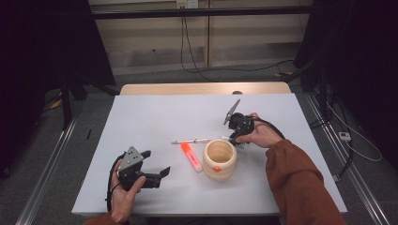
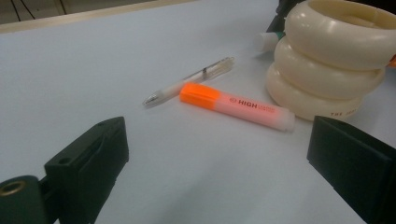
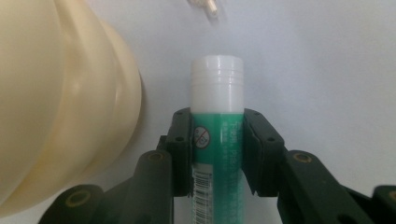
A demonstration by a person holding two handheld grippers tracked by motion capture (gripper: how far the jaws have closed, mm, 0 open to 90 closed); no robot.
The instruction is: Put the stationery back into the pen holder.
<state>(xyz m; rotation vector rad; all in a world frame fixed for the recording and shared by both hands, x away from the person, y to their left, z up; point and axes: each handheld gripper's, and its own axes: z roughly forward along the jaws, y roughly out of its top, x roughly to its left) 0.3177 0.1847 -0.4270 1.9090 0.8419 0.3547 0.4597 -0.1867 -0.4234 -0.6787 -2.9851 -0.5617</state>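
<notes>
With the right gripper [image 3: 217, 154] clamped on the green, white-capped glue stick [image 3: 217, 140] just beside the cream ribbed ceramic pot [image 1: 219, 158], the grasp appears complete; lifting into the pot likely follows, while the left gripper [image 2: 215, 163] waits open.

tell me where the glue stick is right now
The green glue stick sits clamped in the right gripper, low over the table just right of the cream ringed pot.

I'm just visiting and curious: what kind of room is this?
Probably a lab or recording room: a lone white table between dark curtains, cables across a carpeted floor, and hand-held grippers working over stationery.
</notes>
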